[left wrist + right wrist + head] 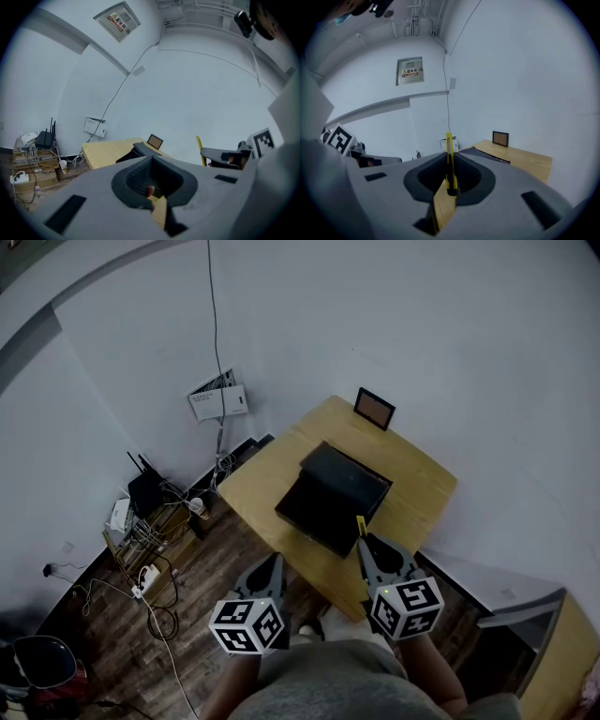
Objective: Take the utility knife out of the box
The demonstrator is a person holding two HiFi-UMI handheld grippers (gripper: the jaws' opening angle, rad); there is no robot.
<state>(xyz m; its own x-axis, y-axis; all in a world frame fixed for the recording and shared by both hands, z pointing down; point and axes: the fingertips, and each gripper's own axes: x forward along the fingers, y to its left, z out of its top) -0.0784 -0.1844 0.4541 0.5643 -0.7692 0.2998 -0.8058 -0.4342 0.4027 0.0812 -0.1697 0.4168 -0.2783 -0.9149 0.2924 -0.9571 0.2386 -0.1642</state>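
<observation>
**A:** What does the right gripper (450, 163) have?

**B:** It is clamped narrowly on the utility knife (448, 143). The knife is slim and yellow with a black lower end, and it stands upright between the dark ribbed pads (429, 180). In the head view it is outside the box (333, 491), just beside its near corner.

**A:** And the left gripper (151, 159)?

**B:** Its jaws are drawn together with nothing between them. It is close to the table's near edge.

**A:** Any writing?

**B:** Each gripper carries a cube (248, 624) with black-and-white square markers. High on the wall, a white panel (410, 71) bears a yellow-and-red label, but the characters are too small to read. A lower white wall box (217, 397) has print that is also illegible.

**A:** What about the box?

**B:** It is black, flat, rectangular and matte, and its lid looks open. The inside is too dark to tell what it holds. It lies on a pale wooden table (417, 474). A small dark picture frame (374, 408) is propped at the table's far edge by the white wall. Left of the table, a black router (143, 489) sits among tangled cables.
</observation>
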